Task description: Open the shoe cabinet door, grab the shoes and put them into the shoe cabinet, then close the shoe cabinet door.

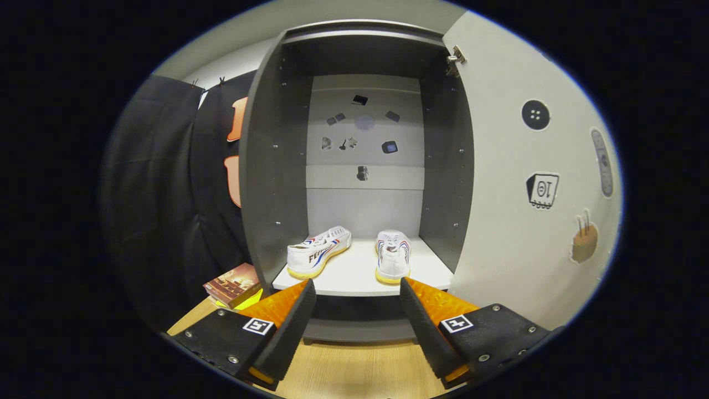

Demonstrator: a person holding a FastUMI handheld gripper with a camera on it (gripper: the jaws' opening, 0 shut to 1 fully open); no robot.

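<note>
Gripper (357,288) hanging wide open, fingers gripping nothing, tips pointing at front edge of cabinet shelf (354,277). Shoe cabinet (277,166) standing open ahead, door (498,183) swung out to right, stickers showing on its inner face. Two white shoes sitting on shelf beyond fingers: left shoe (318,250) lying angled sideways, right shoe (392,256) pointing heel outward, gap between them. Small box (232,285) resting on wooden floor (354,371) beside left finger, just outside cabinet's left wall. Nothing blocking door's path.
</note>
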